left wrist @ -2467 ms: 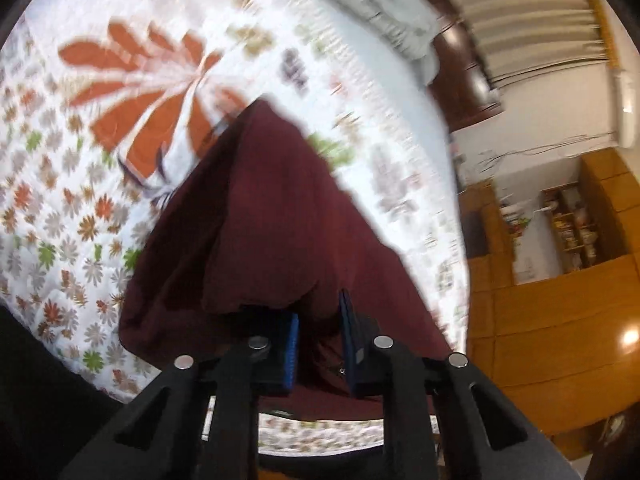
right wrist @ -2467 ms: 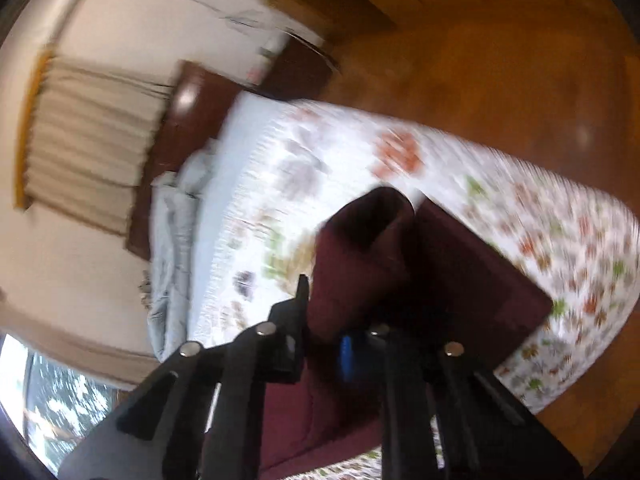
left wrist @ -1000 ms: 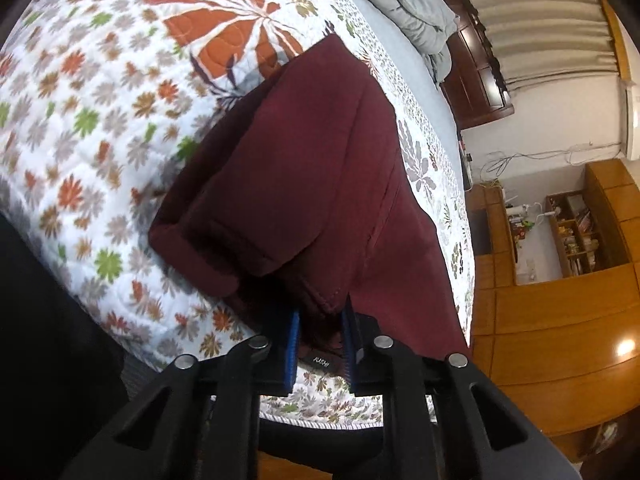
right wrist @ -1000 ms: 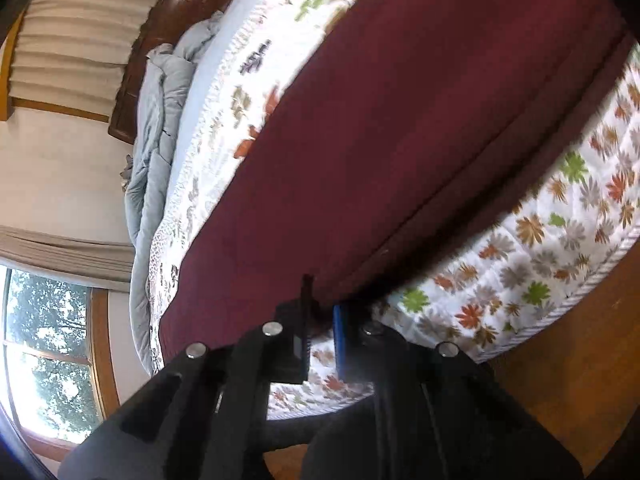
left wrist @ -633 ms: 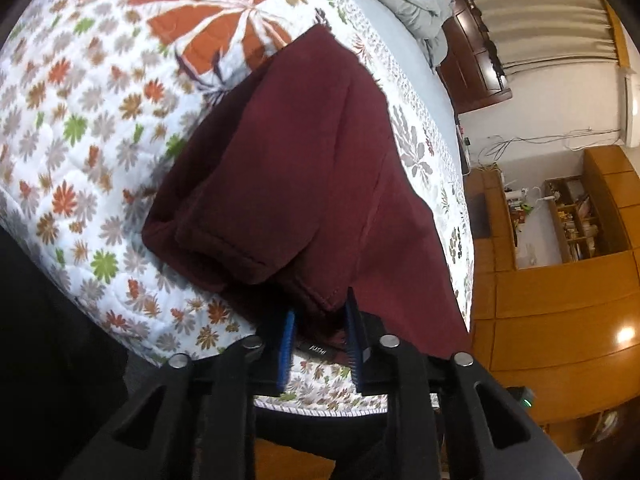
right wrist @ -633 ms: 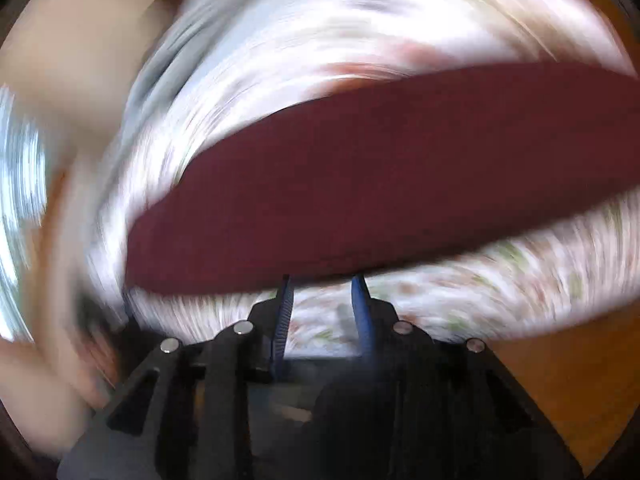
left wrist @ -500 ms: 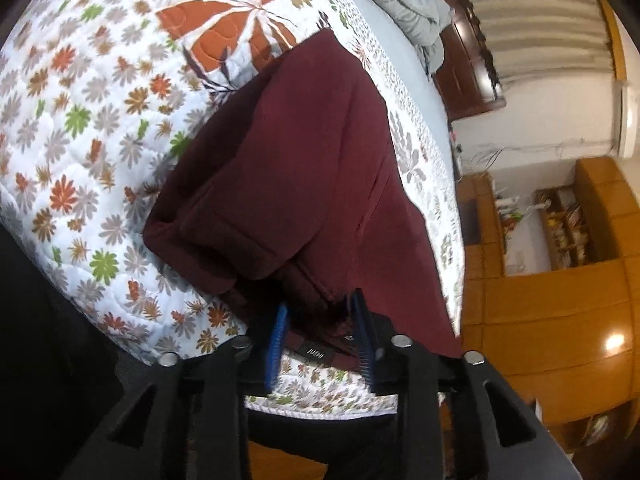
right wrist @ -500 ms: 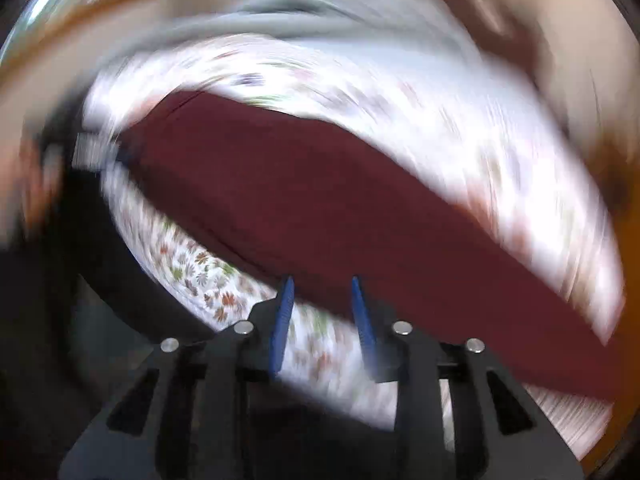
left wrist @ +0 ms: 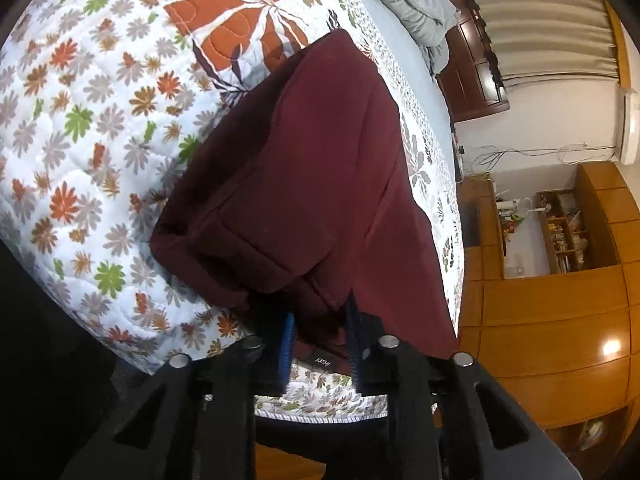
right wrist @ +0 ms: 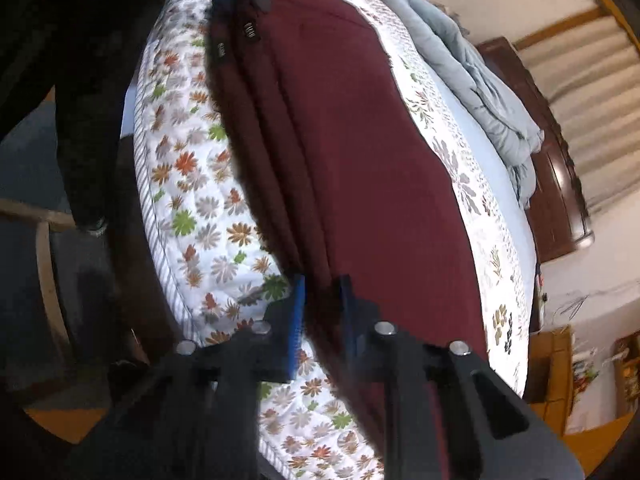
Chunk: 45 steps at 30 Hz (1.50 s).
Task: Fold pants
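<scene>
Already the dark maroon cotton pants (left wrist: 304, 184) lie folded lengthwise along the near edge of the floral quilted bedspread (left wrist: 80, 120). Left gripper (left wrist: 320, 332) and right gripper (right wrist: 320, 304) both straddle cloth with fingers spread; crosswise folds remain.

A floral quilt (left wrist: 92, 128) covers the bed. A crumpled grey blanket (left wrist: 416, 4) lies at one o'clock. Beyond it hang pleated curtains (left wrist: 540, 20), with wooden cabinets (left wrist: 552, 344) at four o'clock.
</scene>
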Motion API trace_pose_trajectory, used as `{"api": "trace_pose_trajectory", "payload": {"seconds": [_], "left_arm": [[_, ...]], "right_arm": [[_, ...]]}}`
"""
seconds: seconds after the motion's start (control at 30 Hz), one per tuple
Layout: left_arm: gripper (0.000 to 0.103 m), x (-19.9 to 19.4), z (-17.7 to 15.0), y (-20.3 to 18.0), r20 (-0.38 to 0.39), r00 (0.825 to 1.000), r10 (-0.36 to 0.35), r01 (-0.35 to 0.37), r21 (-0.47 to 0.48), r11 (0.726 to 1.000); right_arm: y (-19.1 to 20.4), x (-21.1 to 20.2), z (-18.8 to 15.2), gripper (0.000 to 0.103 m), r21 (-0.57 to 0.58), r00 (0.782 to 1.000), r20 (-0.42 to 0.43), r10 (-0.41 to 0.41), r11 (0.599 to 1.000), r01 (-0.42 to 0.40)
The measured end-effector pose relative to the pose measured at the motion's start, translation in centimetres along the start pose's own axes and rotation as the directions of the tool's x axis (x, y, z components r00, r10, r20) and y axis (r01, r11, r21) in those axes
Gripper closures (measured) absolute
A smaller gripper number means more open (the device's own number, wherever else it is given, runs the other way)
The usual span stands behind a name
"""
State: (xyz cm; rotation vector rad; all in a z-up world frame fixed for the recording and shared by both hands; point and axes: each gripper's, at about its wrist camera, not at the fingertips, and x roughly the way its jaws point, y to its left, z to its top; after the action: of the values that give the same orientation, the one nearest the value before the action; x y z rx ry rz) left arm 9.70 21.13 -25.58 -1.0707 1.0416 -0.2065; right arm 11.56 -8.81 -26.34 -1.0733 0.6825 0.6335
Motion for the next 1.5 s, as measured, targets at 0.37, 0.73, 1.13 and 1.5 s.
{"api": "trace_pose_trajectory", "payload": {"seconds": [0.37,0.73,1.13,1.5], "left_arm": [[0.086,-0.2,-0.5,1.8,-0.014,1.0,0.012,-0.013,-0.077,0.997],[0.085,-0.2,-0.7,0.1,-0.012,0.998,0.06,-0.061,-0.022,0.998],[0.074,-1.5,-0.6,-0.5,-0.025,0.998,0.065,-0.065,0.007,0.998],[0.037,-1.8,0.3,-8.5,0.099,0.995,0.029,-0.061,0.332,0.941]], "right_arm": [[1.2,-0.8,-0.1,0.095,-0.017,0.999,0.01,0.035,0.999,-0.035],[1.6,-0.3,4.5,0.082,0.022,0.993,0.106,0.056,0.998,-0.058],[2.2,-1.9,4.0,0.072,0.026,0.988,0.145,0.055,0.998,-0.059],[-13.8,-5.3,-6.9,0.055,0.739,0.962,0.24,0.127,0.619,-0.266]]}}
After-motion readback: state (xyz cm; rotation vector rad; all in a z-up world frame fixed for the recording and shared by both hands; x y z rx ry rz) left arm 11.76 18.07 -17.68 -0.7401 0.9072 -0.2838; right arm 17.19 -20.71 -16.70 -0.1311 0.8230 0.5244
